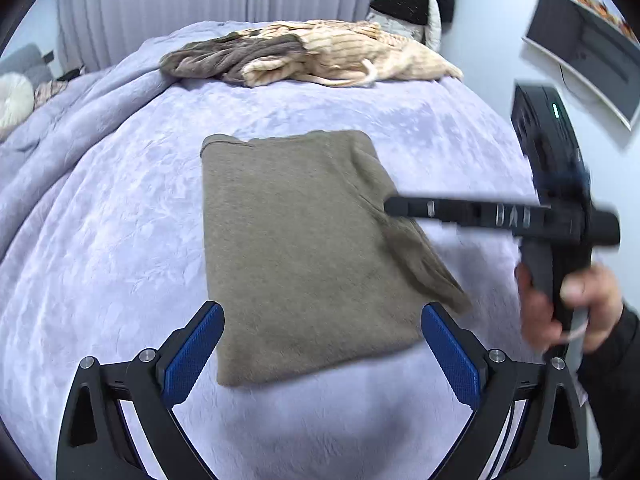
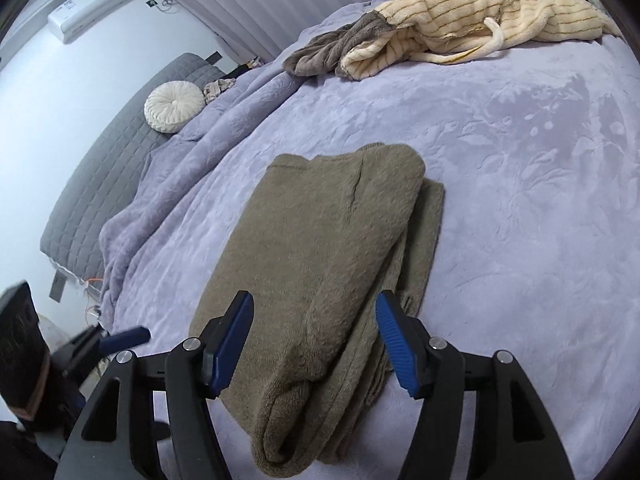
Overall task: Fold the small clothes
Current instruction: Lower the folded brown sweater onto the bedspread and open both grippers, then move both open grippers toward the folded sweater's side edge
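A brown-olive knitted garment [image 1: 296, 240] lies folded into a rectangle on the lilac blanket [image 1: 120, 220]; its layered right edge [image 2: 424, 240] shows in the right wrist view. My left gripper [image 1: 322, 320] hangs over the garment's near edge with its blue pads wide apart, touching nothing. From the right, held by a hand [image 1: 576, 304], my right gripper [image 1: 400, 206] points at the garment's right side. Seen from its own camera, the right gripper [image 2: 316, 304] is open, its pads standing clear of the garment [image 2: 320, 240] beneath.
A heap of cream striped and grey-brown fleece clothes [image 1: 312, 56] lies at the bed's far edge. A round white cushion [image 2: 174, 106] and a grey quilted pad [image 2: 120, 168] sit to the left. A screen [image 1: 588, 52] hangs on the right wall.
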